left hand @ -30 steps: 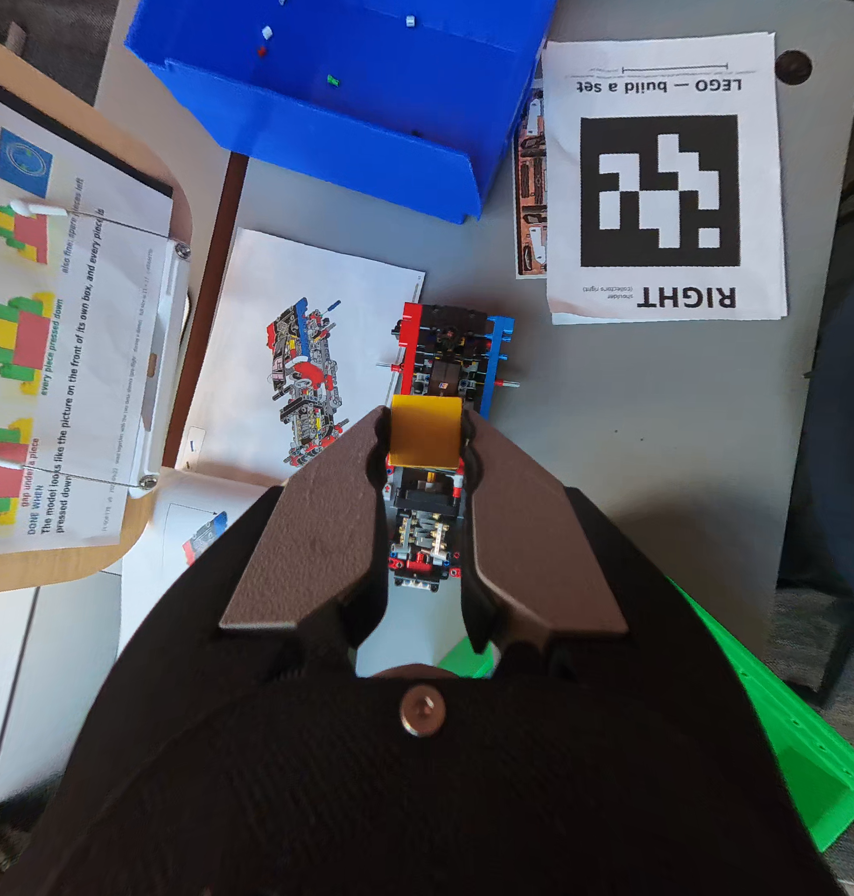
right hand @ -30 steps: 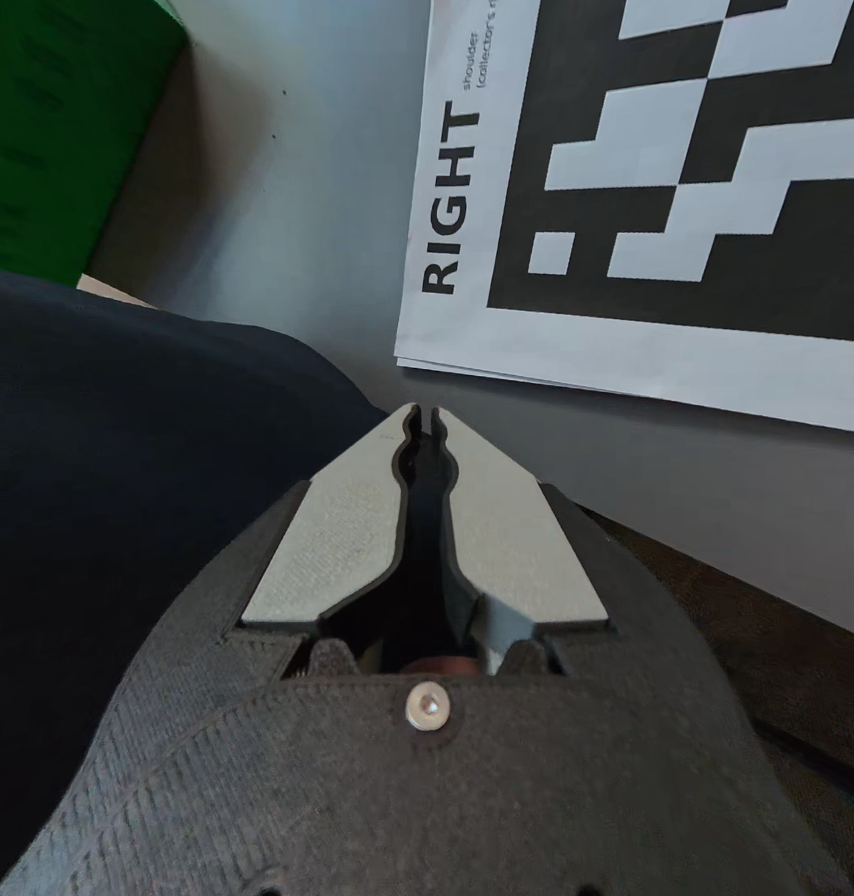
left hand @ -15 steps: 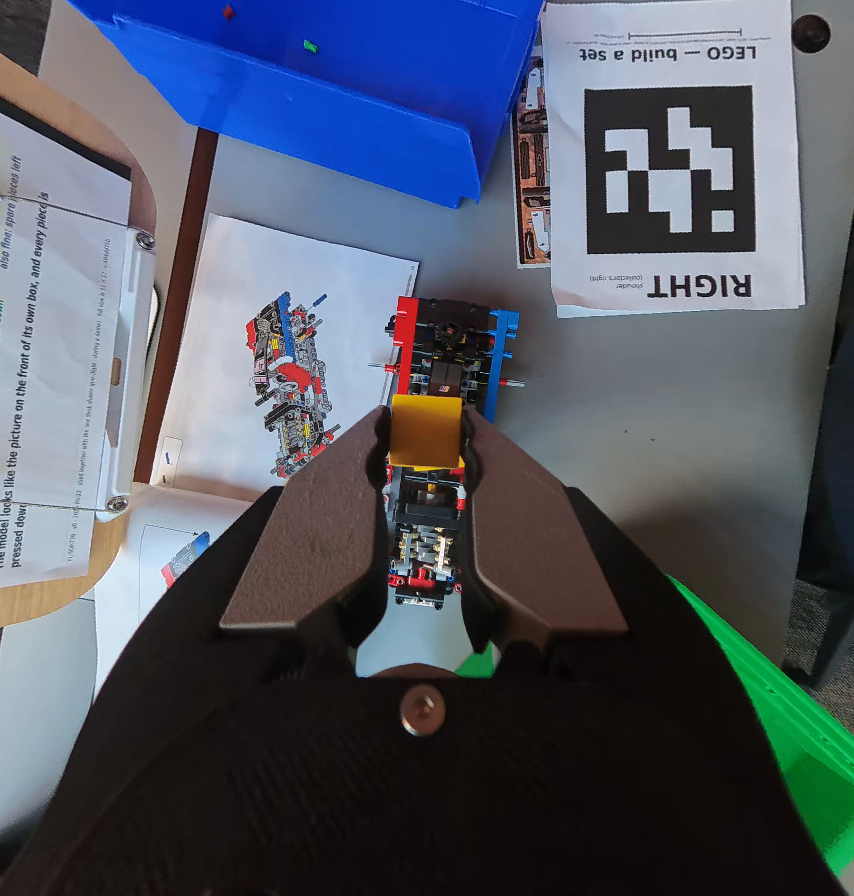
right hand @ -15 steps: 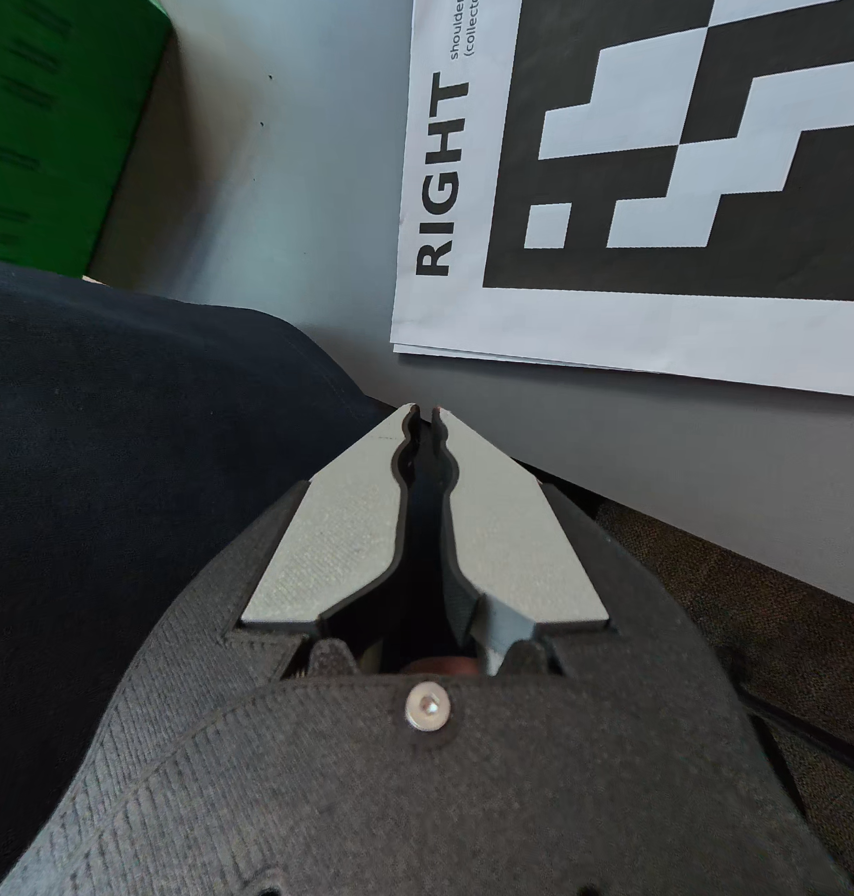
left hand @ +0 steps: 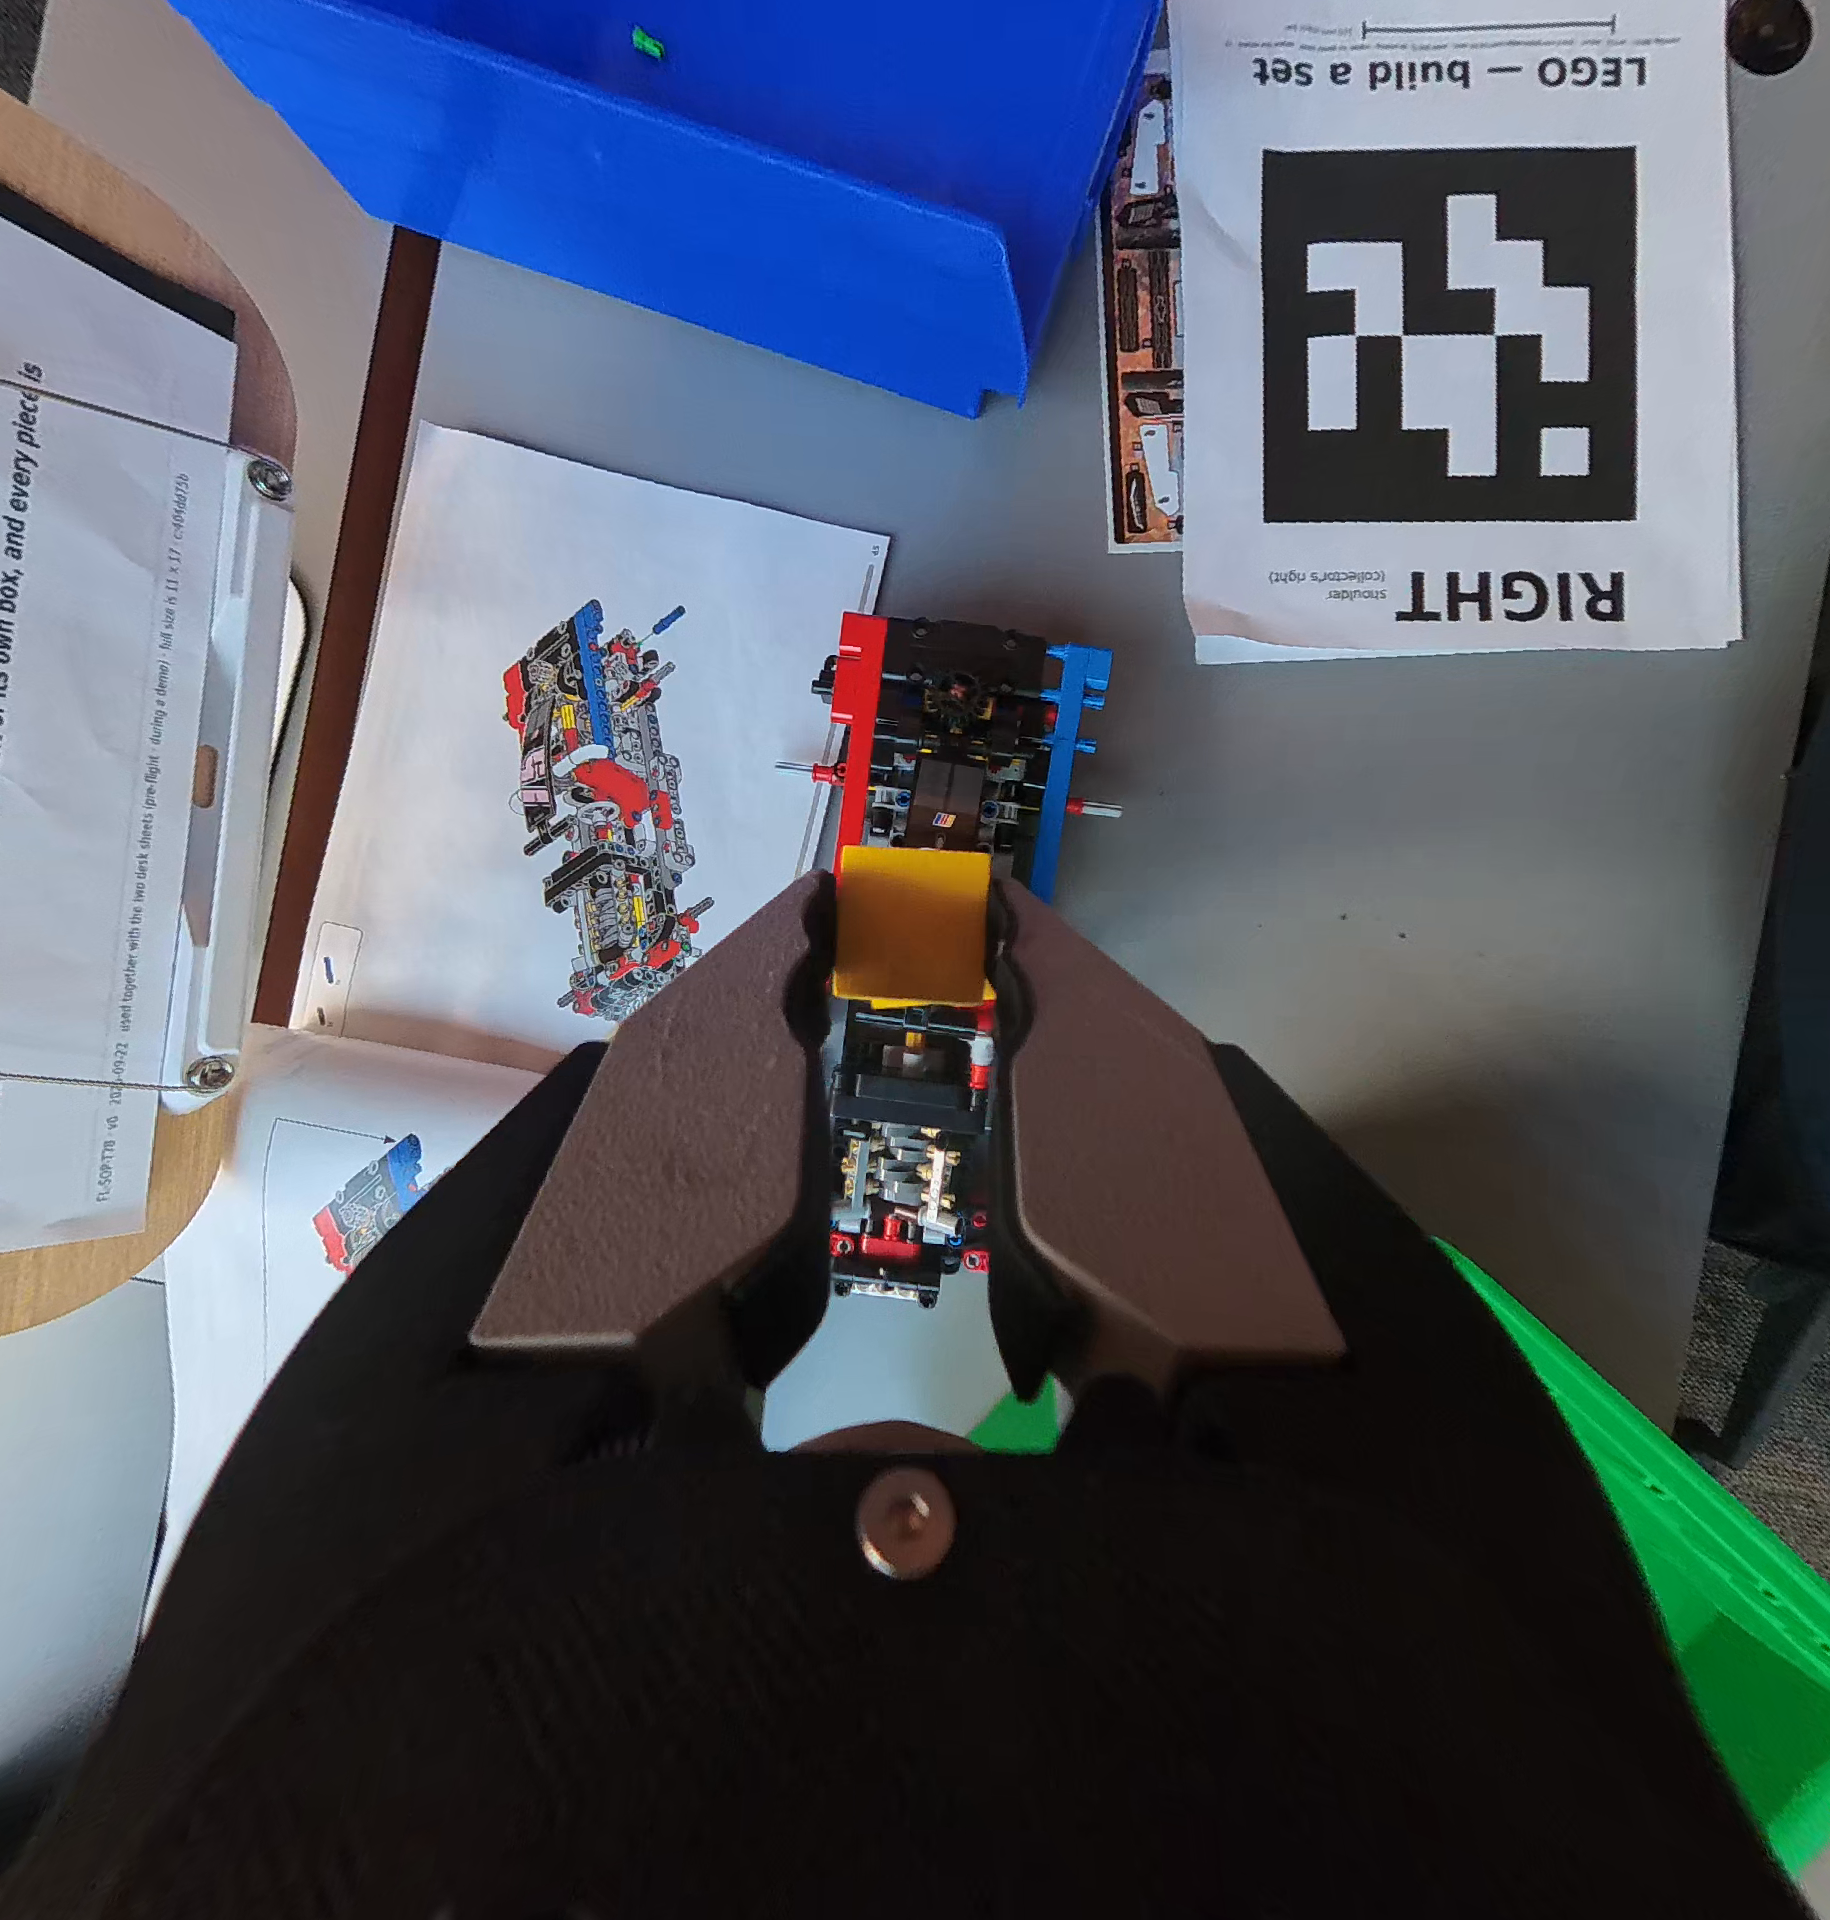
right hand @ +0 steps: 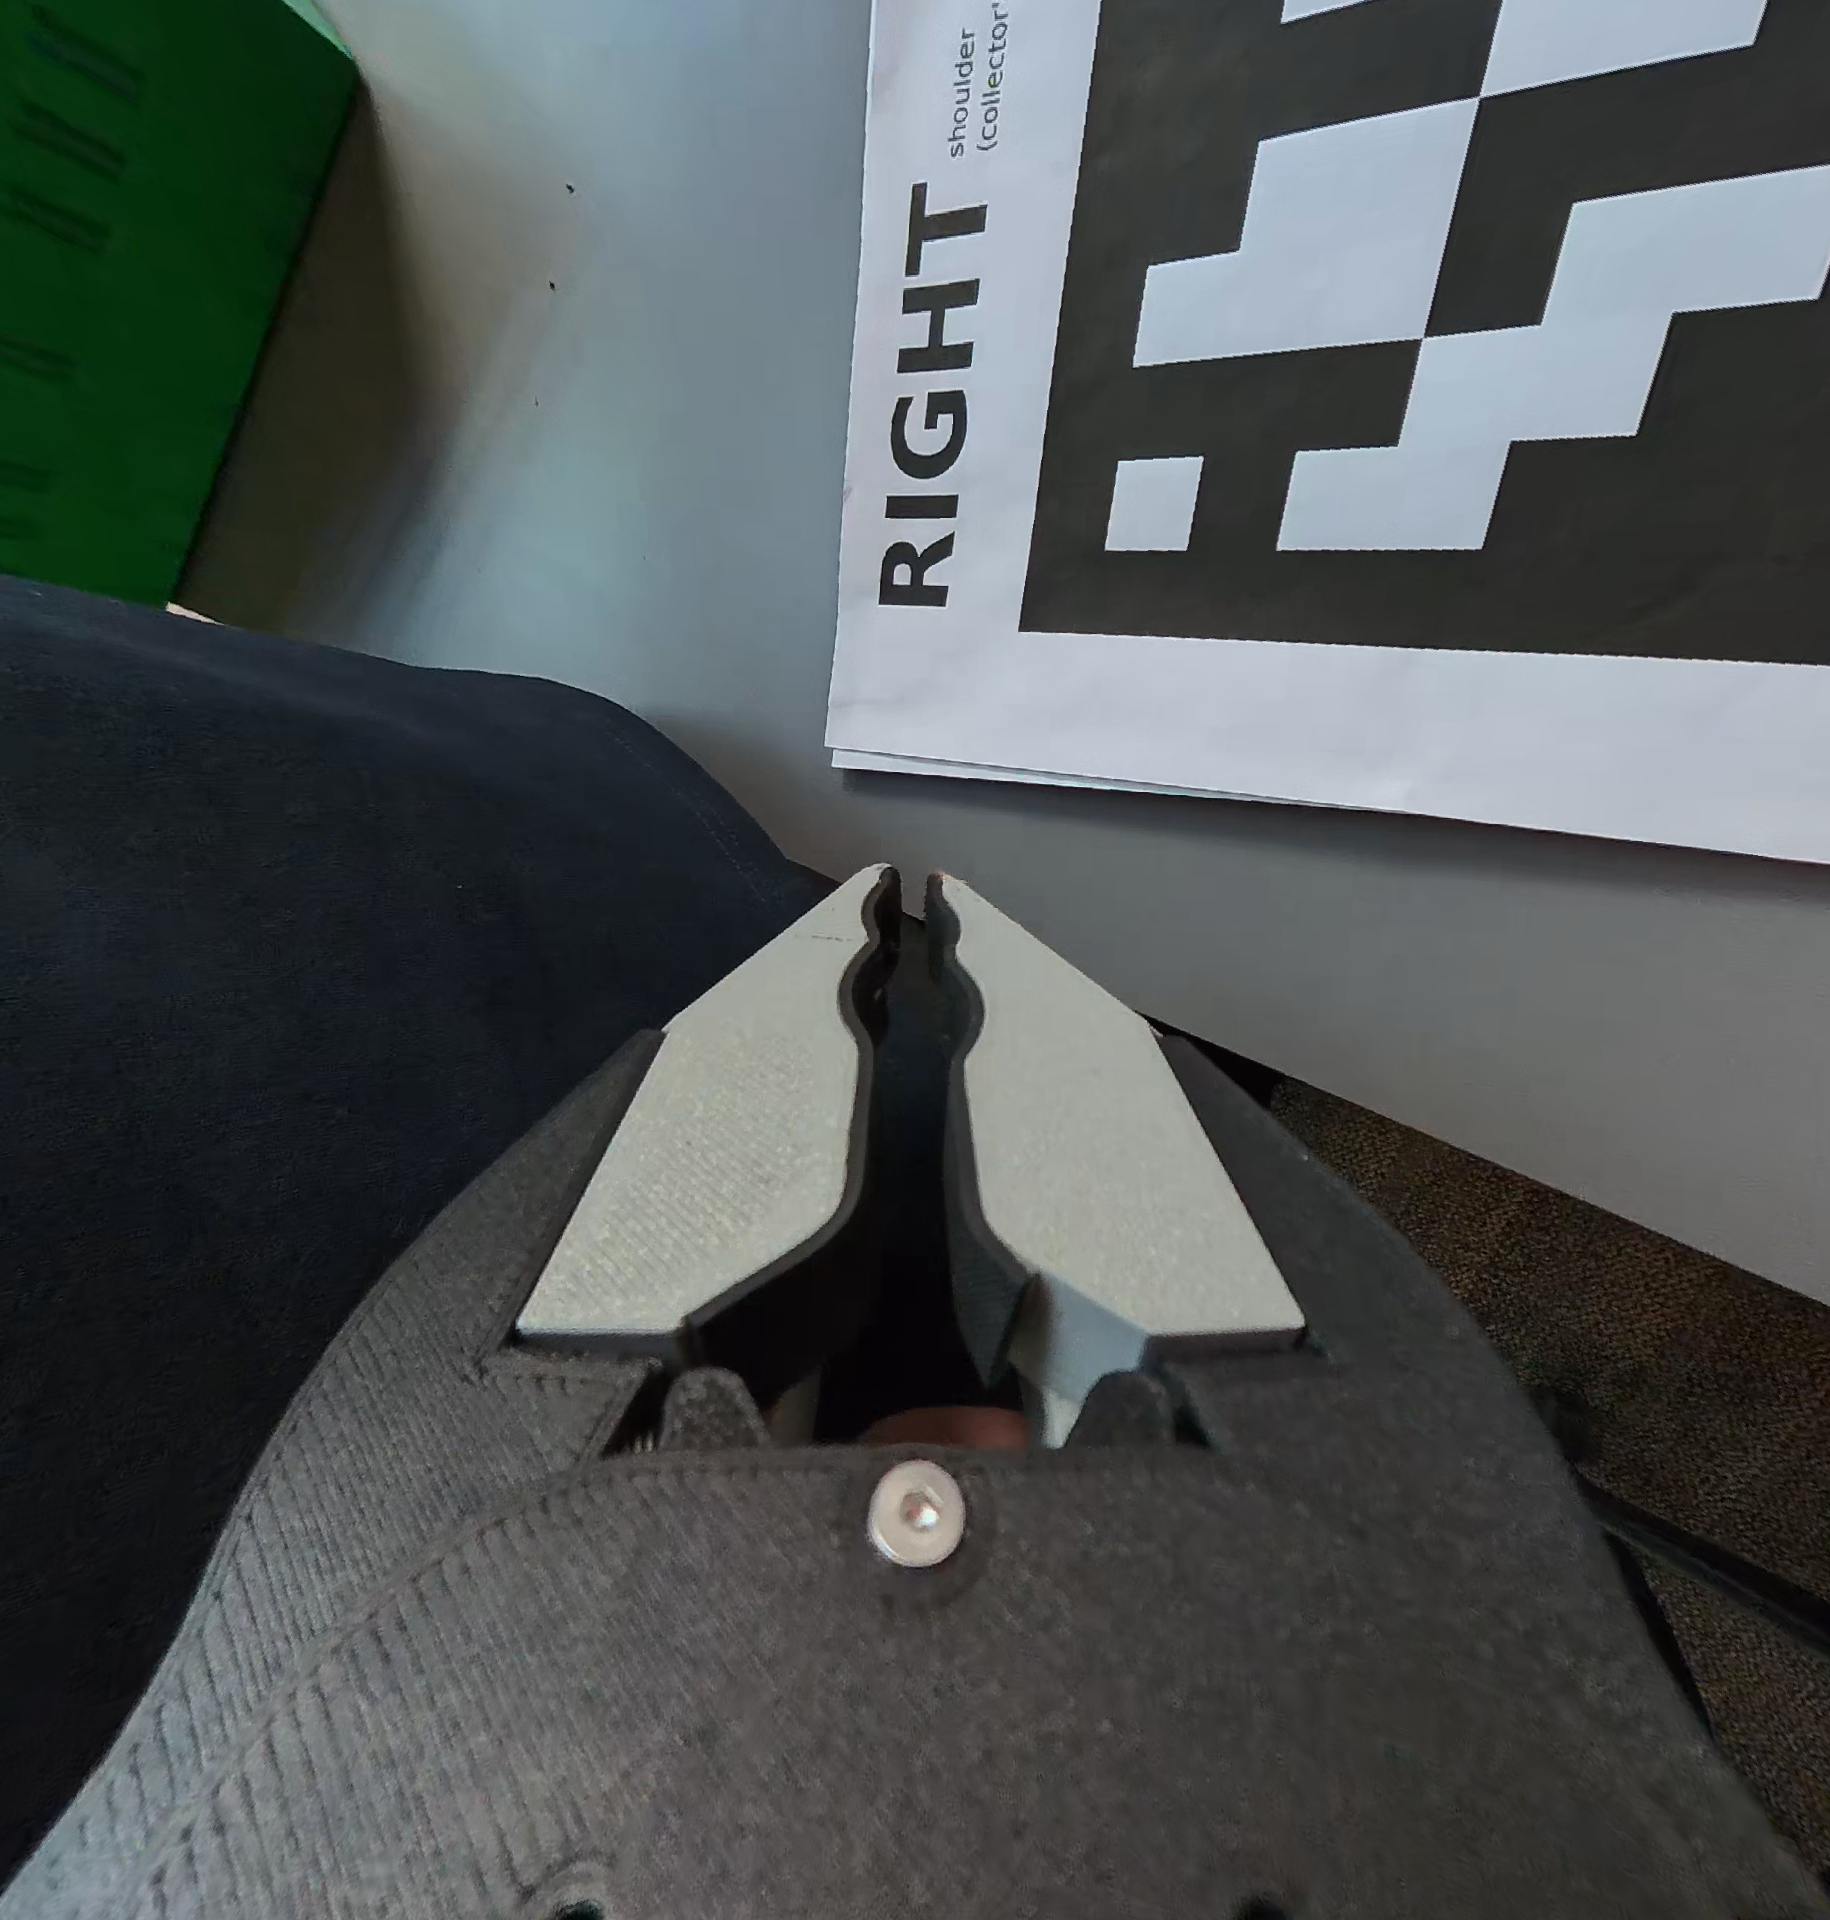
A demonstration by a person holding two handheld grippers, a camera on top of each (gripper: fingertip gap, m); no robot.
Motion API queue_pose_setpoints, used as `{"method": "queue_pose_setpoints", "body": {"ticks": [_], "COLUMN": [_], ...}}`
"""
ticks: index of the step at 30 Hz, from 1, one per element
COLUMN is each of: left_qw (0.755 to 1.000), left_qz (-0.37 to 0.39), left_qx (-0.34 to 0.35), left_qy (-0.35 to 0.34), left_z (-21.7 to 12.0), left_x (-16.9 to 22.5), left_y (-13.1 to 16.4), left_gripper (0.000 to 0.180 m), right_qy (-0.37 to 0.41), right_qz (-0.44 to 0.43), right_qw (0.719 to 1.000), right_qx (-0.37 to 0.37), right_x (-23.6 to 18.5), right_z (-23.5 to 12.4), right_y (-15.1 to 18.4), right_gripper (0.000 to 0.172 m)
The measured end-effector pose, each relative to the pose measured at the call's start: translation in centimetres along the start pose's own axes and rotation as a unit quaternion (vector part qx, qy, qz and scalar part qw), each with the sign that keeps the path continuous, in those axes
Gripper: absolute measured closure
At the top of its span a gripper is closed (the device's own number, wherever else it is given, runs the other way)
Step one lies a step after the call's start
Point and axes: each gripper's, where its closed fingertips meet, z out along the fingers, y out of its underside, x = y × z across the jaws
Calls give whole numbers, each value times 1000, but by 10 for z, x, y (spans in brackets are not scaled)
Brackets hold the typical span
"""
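My left gripper is shut on a flat yellow panel, with both dark fingertips pressed on its sides. It holds the panel just above the middle of a long brick-built chassis with a red rail and a blue rail, which lies on the grey table. The chassis runs on under the fingers toward me. My right gripper is shut with nothing between its grey fingers. It hovers at the table's edge beside dark cloth.
A blue bin stands beyond the chassis. An open instruction booklet and a clipboard with sheets lie to the left. A black-and-white marker sheet lies at the far right and also shows in the right wrist view. A green bin is at the near right. There is about 40 centimeters between the tips of the two grippers.
The left gripper has drawn a little closer to the table with the yellow panel unmoved in its grasp. The right gripper has only drifted slightly and stays shut.
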Motion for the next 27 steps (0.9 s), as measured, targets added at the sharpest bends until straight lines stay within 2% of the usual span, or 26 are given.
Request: {"method": "queue_pose_setpoints", "body": {"ticks": [12,27], "left_qw": [1000,1000], "left_qz": [-7,-21], "left_qx": [7,16], "left_qy": [4,13], "left_z": [2,3], "left_x": [1,1], "left_y": [1,1], "left_gripper": [154,144], "right_qy": [2,3], "right_qz": [-2,-2], "right_qw": [1000,1000], "right_qx": [-2,-3], "right_x": [0,0], "right_z": [1,3], "right_y": [-1,-2], "right_gripper": [169,169]}}
